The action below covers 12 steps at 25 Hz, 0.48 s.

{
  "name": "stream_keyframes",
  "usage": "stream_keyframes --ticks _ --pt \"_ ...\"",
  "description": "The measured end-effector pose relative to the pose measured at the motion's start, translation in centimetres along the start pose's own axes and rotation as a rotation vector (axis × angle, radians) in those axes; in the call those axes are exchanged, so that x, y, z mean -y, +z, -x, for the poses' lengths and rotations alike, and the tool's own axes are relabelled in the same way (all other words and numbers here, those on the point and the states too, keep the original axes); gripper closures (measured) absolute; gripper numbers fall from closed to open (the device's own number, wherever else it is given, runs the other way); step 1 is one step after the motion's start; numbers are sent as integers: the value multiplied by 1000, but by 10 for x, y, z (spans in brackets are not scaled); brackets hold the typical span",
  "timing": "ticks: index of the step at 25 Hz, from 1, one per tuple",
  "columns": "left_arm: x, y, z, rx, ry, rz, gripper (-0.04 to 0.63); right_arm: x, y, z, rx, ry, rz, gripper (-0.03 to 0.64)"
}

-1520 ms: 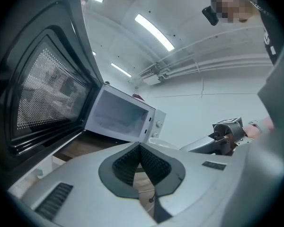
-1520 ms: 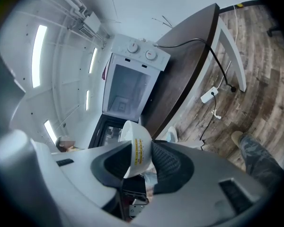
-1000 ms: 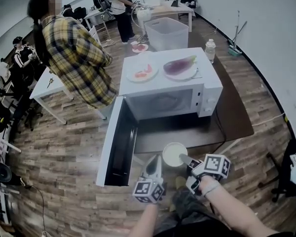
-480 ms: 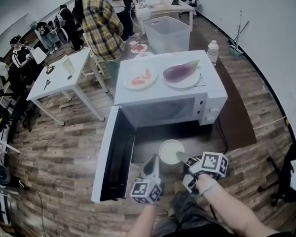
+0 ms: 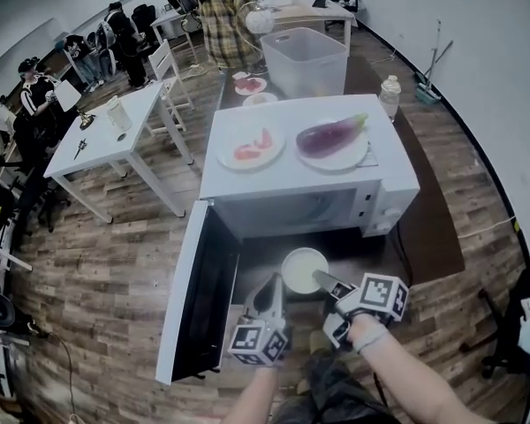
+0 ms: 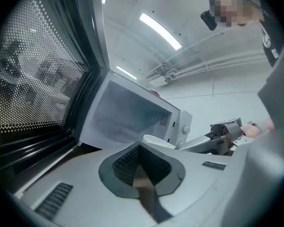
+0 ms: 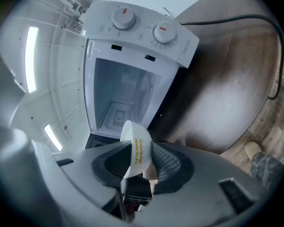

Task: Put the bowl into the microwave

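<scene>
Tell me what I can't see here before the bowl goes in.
- Microwave cavity: head view, hidden under its own top.
- Cavity floor: right gripper view, near part behind the bowl; turntable unclear.
- Bowl's inside: right gripper view shows only its outer wall; head view, washed out white.
- Dial markings: right gripper view, too small.

L gripper [image 6: 140, 149] jaws together — microwave [image 6: 132, 117] open.

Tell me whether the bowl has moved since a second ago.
Yes. Held by the right gripper, the bowl has moved closer to the microwave: in the head view the gap to its open front has narrowed.
</scene>
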State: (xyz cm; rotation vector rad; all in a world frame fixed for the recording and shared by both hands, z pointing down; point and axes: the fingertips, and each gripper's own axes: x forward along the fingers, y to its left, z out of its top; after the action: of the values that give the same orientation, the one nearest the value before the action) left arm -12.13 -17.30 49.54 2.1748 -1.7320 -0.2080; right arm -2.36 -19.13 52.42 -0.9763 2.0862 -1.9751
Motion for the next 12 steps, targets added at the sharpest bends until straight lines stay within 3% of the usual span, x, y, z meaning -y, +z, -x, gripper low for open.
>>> stream_keyframes --ticks 12 --pt "-7 5 -25 37 -1 17 604 7 17 -11 10 -10 -18 492"
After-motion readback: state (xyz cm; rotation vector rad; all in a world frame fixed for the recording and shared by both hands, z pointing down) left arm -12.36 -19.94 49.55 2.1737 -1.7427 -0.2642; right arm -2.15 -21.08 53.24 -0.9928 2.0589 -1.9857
